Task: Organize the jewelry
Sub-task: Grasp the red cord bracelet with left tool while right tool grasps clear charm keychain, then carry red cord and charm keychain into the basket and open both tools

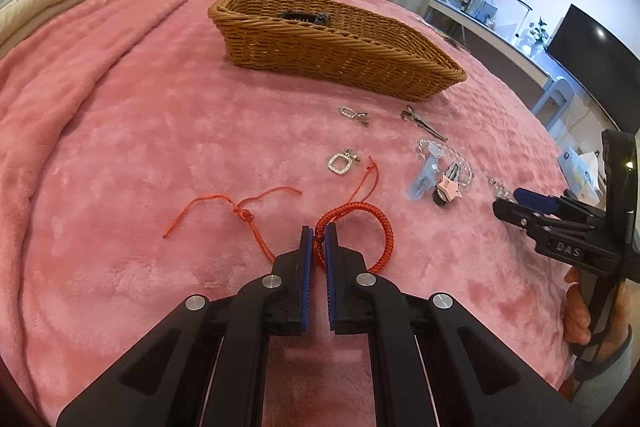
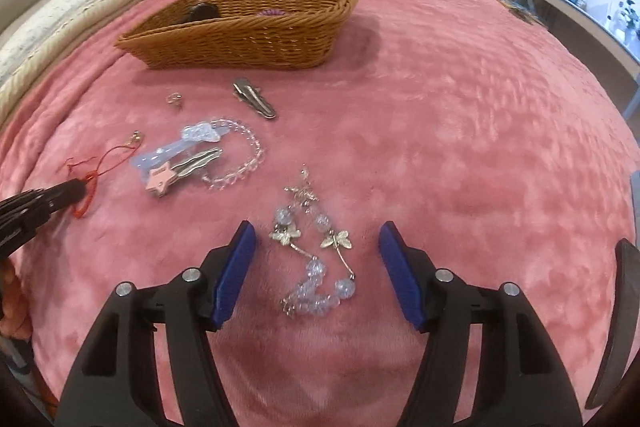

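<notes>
The right gripper hangs over the bed with its jaws apart and nothing pressed between them. The butterfly bead bracelet lies straight ahead in the gap, its long axis running forward, away from the jaws, so a squeeze would meet it across its width. The left gripper is farther off, clamped on the red braided bracelet. The wicker basket sits beyond, forward and left.

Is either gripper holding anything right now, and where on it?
The left gripper is shut on the red braided bracelet, pinching its band. The right gripper is open over the butterfly bead bracelet, holding nothing.
</notes>
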`<state>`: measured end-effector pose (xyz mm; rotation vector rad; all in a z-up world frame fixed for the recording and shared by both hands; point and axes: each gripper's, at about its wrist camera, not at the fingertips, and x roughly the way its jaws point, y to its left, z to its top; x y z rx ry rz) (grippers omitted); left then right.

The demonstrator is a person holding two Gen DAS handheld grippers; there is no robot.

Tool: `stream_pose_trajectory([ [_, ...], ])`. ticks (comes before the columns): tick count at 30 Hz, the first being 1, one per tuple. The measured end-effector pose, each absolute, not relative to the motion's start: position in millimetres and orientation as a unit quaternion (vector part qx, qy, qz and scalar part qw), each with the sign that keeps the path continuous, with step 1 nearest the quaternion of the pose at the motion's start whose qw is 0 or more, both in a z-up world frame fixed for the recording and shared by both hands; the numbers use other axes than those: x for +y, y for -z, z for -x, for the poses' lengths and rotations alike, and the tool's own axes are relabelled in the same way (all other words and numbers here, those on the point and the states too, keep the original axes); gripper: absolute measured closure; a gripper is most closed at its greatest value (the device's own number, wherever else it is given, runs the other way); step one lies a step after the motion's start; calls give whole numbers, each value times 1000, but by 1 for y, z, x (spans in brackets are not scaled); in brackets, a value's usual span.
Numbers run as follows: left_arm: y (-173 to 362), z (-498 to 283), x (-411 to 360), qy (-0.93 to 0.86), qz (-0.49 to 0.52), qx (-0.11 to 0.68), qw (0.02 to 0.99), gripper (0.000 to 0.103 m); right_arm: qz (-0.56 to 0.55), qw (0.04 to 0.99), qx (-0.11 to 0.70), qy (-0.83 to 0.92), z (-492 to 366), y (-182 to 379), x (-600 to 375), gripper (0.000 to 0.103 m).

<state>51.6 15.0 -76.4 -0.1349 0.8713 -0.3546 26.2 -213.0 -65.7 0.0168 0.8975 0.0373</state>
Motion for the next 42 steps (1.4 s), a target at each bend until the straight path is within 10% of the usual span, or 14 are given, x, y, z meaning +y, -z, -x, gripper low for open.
stream_pose_trajectory([
  [7,74,-50,15,175,64,415,890,99,11,904,425,-47,-22,62,-199,96],
  [42,-71,-132,-11,180,43,271,945,99,-48,950,287,-118,-106,-84,-196,100],
])
